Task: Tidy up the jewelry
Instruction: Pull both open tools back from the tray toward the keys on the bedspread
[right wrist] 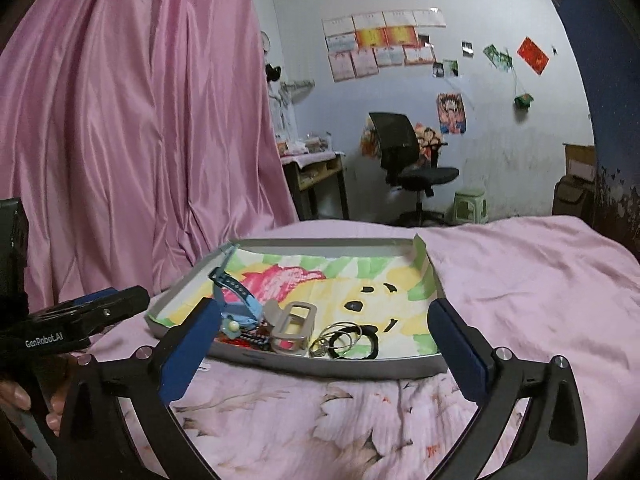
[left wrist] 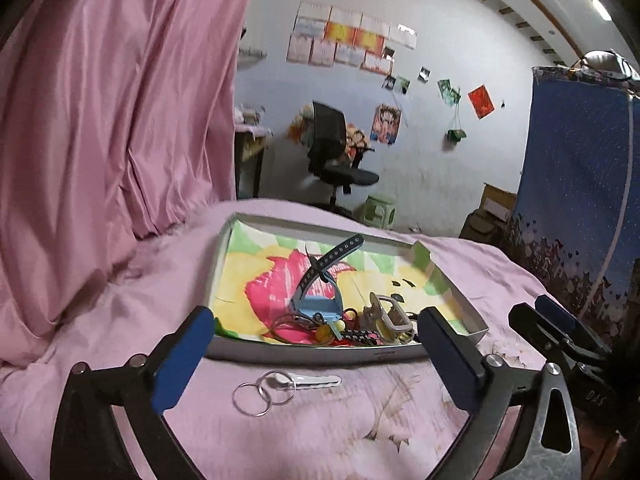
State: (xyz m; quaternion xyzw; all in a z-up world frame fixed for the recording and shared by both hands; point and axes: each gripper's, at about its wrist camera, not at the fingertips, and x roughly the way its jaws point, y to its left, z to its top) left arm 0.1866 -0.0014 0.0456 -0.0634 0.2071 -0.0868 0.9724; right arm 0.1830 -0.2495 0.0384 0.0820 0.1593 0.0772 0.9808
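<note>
A shallow grey tray [left wrist: 304, 354] [right wrist: 340, 366], lined with a coloured drawing, lies on the pink bedspread. Piled at its near edge are a blue watch [left wrist: 320, 304] [right wrist: 244, 312] with a dark strap, a beige hair claw [left wrist: 388, 316] [right wrist: 292, 328], a beaded bracelet [left wrist: 360, 336] and thin rings with black hair ties [right wrist: 348, 340]. A white key on two key rings [left wrist: 280, 388] rests on the bedspread in front of the tray. My left gripper [left wrist: 314, 316] is open above the key, nothing between its blue pads. My right gripper [right wrist: 324, 308] is open before the tray, holding nothing.
A pink curtain [left wrist: 120, 100] hangs close on the left of the bed. Beyond the bed stand a black office chair [right wrist: 412, 160], a green stool [right wrist: 472, 200] and a desk [right wrist: 316, 172]. A blue starry cloth [left wrist: 580, 180] hangs on the right.
</note>
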